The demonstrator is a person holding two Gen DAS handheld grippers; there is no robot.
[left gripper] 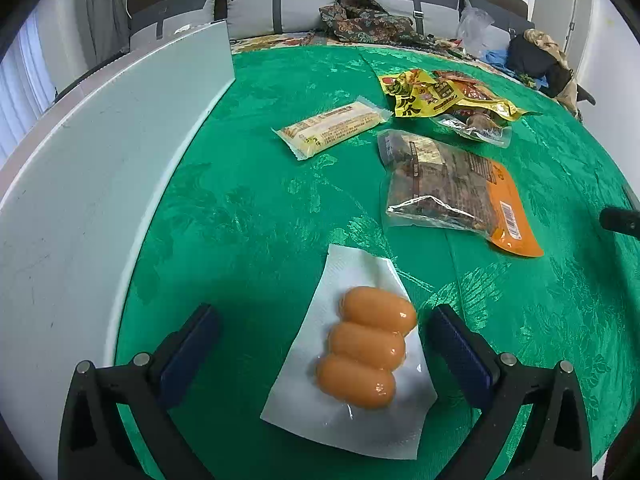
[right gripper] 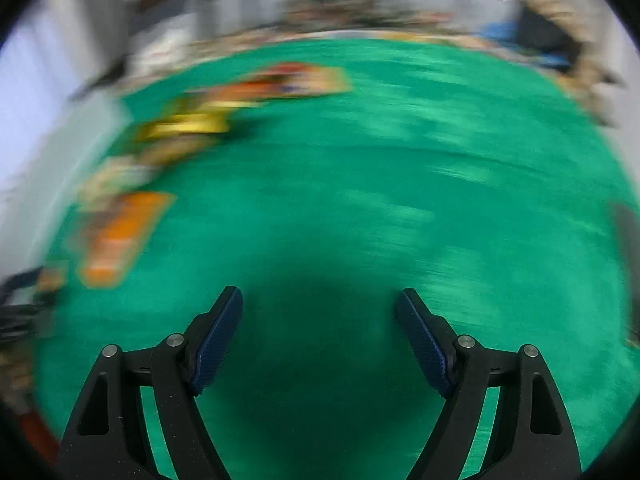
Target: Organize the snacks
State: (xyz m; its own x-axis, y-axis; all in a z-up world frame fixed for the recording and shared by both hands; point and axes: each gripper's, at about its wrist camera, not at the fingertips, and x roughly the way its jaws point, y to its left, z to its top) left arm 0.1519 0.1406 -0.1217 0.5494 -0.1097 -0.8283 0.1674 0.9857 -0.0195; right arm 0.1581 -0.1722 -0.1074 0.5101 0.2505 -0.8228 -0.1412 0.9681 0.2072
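A clear vacuum pack with three orange sausages [left gripper: 366,346] lies on the green tablecloth [left gripper: 260,208]. My left gripper [left gripper: 322,314] is open, its two fingers standing on either side of the pack, low over the cloth. Farther off lie a long pale-yellow bar packet [left gripper: 332,126], a dark snack bag with an orange end [left gripper: 452,188], a yellow crumpled bag [left gripper: 436,96] and a small clear pack [left gripper: 476,126]. My right gripper [right gripper: 320,298] is open and empty over bare cloth; its view is motion-blurred, with the orange bag [right gripper: 120,236] and yellow bag [right gripper: 188,124] at left.
A large white box wall [left gripper: 92,168] stands along the left of the table. A sofa with grey cushions [left gripper: 280,0], patterned cloth [left gripper: 368,20] and dark bags [left gripper: 536,56] lie behind the table. A black object [left gripper: 620,220] pokes in at the right edge.
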